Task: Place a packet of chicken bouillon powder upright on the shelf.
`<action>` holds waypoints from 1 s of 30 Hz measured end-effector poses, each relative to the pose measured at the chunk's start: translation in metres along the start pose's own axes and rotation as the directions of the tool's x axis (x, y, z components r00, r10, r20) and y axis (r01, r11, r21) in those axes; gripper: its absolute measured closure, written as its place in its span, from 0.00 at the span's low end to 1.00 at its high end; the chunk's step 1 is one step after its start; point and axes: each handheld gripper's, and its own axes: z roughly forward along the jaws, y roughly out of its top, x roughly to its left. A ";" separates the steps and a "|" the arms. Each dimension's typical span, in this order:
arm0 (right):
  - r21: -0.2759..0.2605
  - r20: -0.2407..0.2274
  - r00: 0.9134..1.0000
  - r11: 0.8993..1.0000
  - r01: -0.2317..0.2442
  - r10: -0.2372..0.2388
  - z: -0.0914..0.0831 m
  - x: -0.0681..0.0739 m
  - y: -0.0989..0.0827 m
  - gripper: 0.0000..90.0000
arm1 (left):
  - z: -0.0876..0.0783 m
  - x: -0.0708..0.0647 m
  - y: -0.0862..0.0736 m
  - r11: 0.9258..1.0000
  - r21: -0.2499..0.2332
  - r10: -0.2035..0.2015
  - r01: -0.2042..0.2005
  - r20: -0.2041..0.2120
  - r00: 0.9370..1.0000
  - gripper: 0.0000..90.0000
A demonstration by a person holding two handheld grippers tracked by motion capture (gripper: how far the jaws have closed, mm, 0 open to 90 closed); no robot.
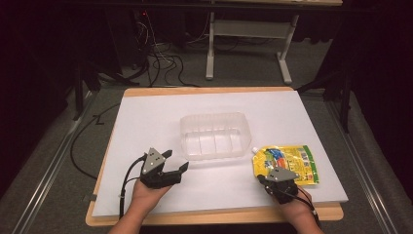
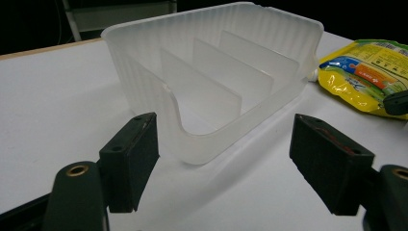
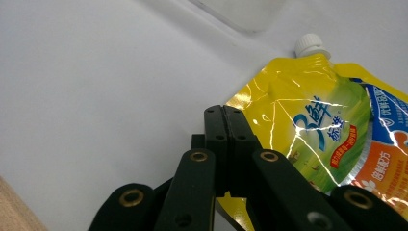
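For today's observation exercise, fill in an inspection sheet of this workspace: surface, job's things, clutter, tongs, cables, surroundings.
Surface: white board on a wooden table, flat and bare around the items.
Job's things: clear plastic bin with three dividers, nothing in it; yellow spout pouch lying flat to its right, white cap toward the bin.
Clutter: nothing seen.
Tongs: left tongs open, aimed at the bin's notched end, not touching it; right tongs shut at the pouch's edge; whether they pinch it cannot be told.
Cables: one trails from each tool; a black cable runs on the floor at left.
Surroundings: grey floor, table frame behind, tangled wires.
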 end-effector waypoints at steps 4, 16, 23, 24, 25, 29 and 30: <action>0.012 -0.008 1.000 1.000 0.012 -0.012 0.002 0.003 0.000 0.95 | 0.000 0.000 0.000 1.000 -0.001 -0.001 0.001 0.000 1.000 0.29; 0.040 0.056 0.998 0.999 0.037 -0.039 0.004 0.004 0.000 0.94 | -0.001 0.000 0.000 1.000 -0.003 -0.001 0.001 0.000 1.000 0.29; 0.057 0.032 0.997 0.996 0.061 -0.063 0.009 0.007 0.000 0.94 | -0.001 0.000 0.000 1.000 -0.001 -0.001 0.001 -0.001 1.000 0.29; 0.061 0.033 0.997 0.996 0.060 -0.063 0.009 0.008 0.000 0.94 | -0.001 0.000 0.000 1.000 -0.001 0.000 0.000 -0.001 1.000 0.29; 0.064 0.049 0.997 0.996 0.062 -0.065 0.009 0.009 0.001 0.93 | -0.001 0.000 0.000 1.000 -0.001 0.000 0.000 0.000 1.000 0.29; 0.052 0.053 0.997 0.997 0.052 -0.054 0.008 0.005 0.001 1.00 | -0.001 0.000 0.000 1.000 -0.001 -0.001 0.001 -0.001 1.000 0.29; 0.052 0.053 0.997 0.997 0.052 -0.054 0.008 0.005 0.001 1.00 | -0.001 0.000 0.000 1.000 -0.001 -0.001 0.001 -0.001 1.000 0.29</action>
